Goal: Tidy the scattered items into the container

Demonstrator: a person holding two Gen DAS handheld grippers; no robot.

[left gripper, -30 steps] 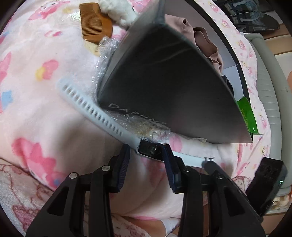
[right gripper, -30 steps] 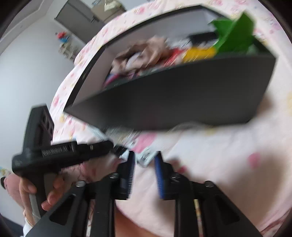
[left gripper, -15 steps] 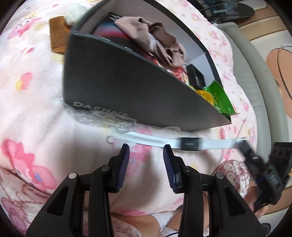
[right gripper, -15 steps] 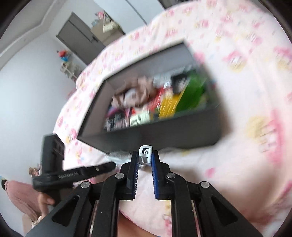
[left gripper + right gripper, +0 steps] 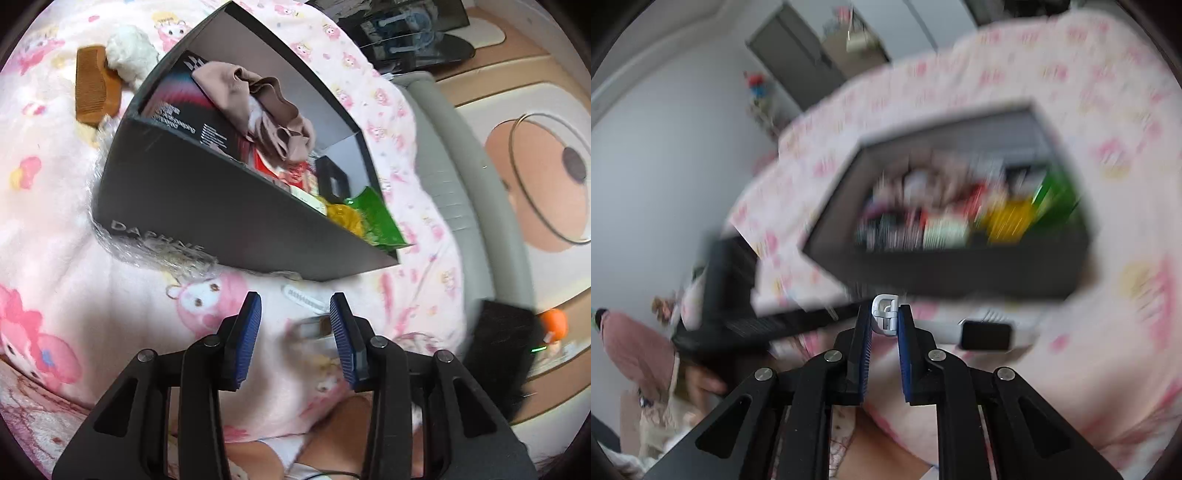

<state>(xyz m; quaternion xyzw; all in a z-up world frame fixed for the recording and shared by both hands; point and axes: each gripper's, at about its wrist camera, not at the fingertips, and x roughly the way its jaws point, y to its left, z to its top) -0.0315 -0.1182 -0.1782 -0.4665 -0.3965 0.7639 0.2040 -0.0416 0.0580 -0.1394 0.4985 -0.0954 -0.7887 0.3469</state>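
Your right gripper [image 5: 884,321] was clenched on the white buckle end of the watch [image 5: 884,318]. Its strap ran off to the right, and the dark face hung beside the jaws, above the pink blanket [image 5: 1126,332] and in front of the box [image 5: 960,269]. Your left gripper [image 5: 295,332] was empty; its jaws were spreading with nothing pressed between the pads. A blurred stretch of the watch showed just beyond them. The box [image 5: 207,206] sat on the blanket, already holding cloth [image 5: 266,107], packets and a green wrapper [image 5: 376,218]. A comb [image 5: 94,90] still lay outside, near the box's far corner.
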